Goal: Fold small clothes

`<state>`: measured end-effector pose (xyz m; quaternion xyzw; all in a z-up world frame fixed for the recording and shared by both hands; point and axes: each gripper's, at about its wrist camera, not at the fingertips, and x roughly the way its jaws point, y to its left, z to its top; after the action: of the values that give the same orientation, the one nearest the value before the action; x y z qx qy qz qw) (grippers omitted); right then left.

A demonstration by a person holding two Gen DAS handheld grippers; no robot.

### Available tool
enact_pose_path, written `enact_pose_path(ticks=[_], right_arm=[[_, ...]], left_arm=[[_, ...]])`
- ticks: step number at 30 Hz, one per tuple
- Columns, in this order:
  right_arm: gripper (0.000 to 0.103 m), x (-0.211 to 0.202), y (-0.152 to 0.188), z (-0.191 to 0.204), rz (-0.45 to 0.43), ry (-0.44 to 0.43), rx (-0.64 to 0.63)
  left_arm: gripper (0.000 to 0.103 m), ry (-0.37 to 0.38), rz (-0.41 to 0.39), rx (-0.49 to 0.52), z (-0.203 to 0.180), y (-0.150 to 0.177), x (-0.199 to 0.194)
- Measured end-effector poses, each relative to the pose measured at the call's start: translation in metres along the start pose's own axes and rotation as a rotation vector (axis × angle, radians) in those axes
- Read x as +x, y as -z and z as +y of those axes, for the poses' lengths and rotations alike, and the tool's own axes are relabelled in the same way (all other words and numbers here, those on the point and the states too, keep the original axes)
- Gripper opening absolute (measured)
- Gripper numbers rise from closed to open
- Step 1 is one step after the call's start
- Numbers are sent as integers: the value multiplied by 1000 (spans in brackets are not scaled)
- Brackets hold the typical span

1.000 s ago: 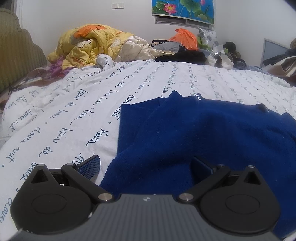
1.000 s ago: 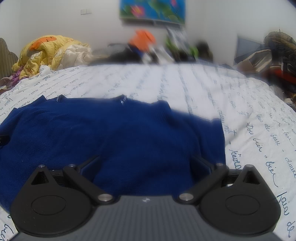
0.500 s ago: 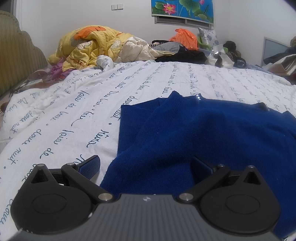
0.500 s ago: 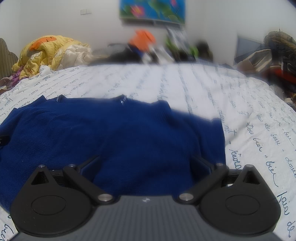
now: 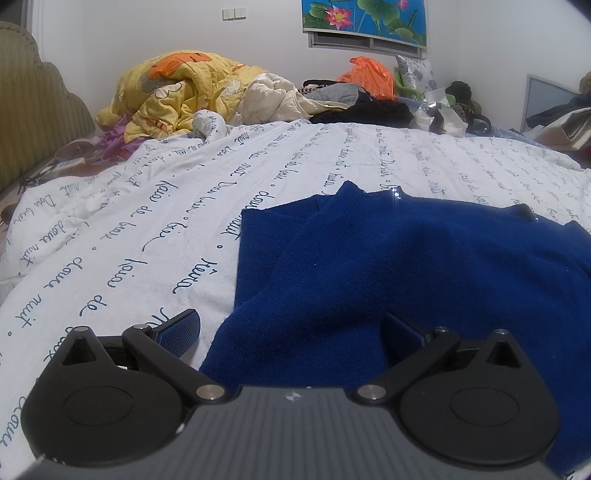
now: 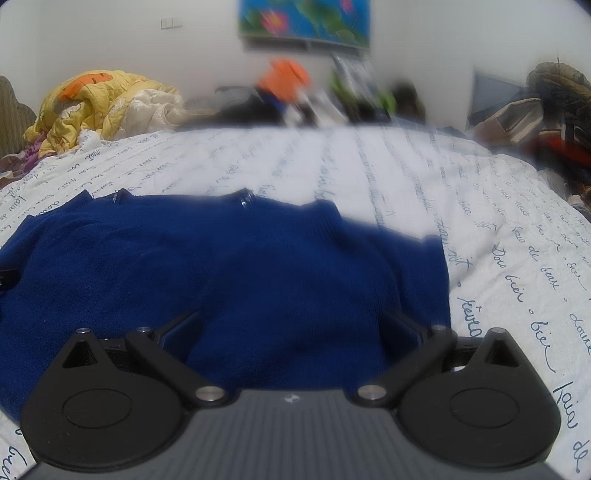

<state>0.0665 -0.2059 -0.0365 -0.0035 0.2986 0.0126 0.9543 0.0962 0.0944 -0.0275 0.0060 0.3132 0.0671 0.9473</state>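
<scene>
Bed cover: a white quilt [image 5: 110,229] printed with dark cursive script is spreading across both views, lying under everything near the cameras.
Garment: a blue sweater [image 5: 406,258] is lying flat on the quilt, its near hem reaching under both grippers and its collar pointing toward the far wall.
Far end of bed: a crumpled yellow comforter [image 5: 173,88] is piling up at the left, with dark clothes and an orange bag [image 5: 365,75] beside it.
Room: a lotus picture [image 5: 364,16] is hanging on the white wall; a padded headboard [image 5: 33,122] is standing at the far left.
Left gripper [image 5: 291,328]: hovering low at the sweater's left hem corner, fingers spread wide, the left pad over bare quilt, the right over the knit.
Right gripper [image 6: 288,325]: sitting low over the sweater's right hem, fingers wide apart, both over blue fabric.
</scene>
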Motion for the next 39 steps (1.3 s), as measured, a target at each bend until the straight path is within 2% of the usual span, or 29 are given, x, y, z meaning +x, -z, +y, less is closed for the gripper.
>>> enact_pose_path(ticks=[19, 27, 31, 39], right_arm=[[103, 0, 0, 0, 1, 5, -6], [103, -1, 0, 1, -1, 12, -2], [103, -11, -1, 10, -2, 27, 17], [103, -38, -10, 48, -49, -38, -66]], left_arm=[[103, 4, 2, -4, 1, 0, -1], [103, -26, -19, 65, -4, -3, -10], [103, -29, -16, 80, -5, -7, -15], [103, -33, -20, 85, -3, -14, -22]])
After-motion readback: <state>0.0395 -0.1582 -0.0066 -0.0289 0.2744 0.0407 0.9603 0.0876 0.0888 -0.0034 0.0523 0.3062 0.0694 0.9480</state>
